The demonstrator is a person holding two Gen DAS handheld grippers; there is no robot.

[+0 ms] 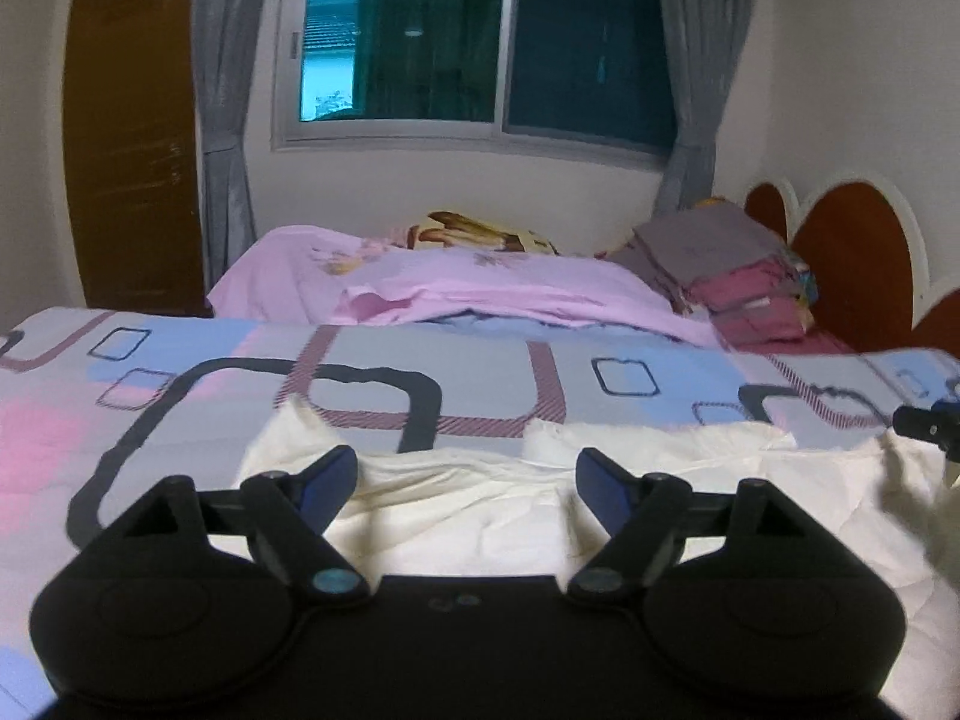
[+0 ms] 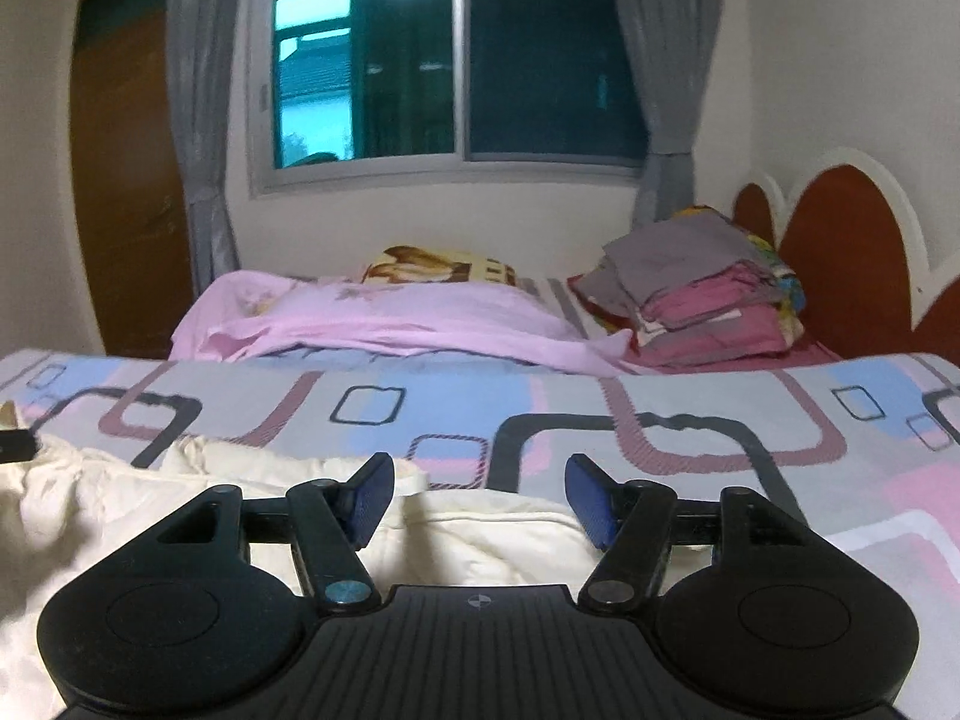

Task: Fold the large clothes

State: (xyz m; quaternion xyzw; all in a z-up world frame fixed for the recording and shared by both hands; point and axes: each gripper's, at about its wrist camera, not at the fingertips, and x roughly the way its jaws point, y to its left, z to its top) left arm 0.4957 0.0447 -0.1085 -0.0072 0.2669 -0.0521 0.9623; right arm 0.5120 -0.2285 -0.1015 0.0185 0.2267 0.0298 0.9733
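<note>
Bedroom w/ a window (image 1: pixel 468 42) and grey curtains behind; the bed (image 1: pixel 180 372) wears a patterned cover of blue, pink and grey blocks. On it, near edge, lies the cream garment (image 1: pixel 492 510), rumpled and bunched, not yet flat.

Left hand-held gripper (image 1: pixel 465 483) has its jaws standing wide over the cloth, nothing between the pads. Right hand-held gripper (image 2: pixel 477 498) likewise spread, nothing clamped, hovering at the garment's right edge.

Risks, as judged: cloth is creased and layered, so a pinch could catch two layers at once or just a wrinkle, giving a crooked fold. A grab may also snag the bed cover underneath. Both views are soft w/ blur, so aim at a hem is uncertain.

A folded stack (image 2: pixel 708 306) and a pink sheet (image 2: pixel 384 324) sit well apart, farther back.

No brand, label or legible writing anywhere.
</note>
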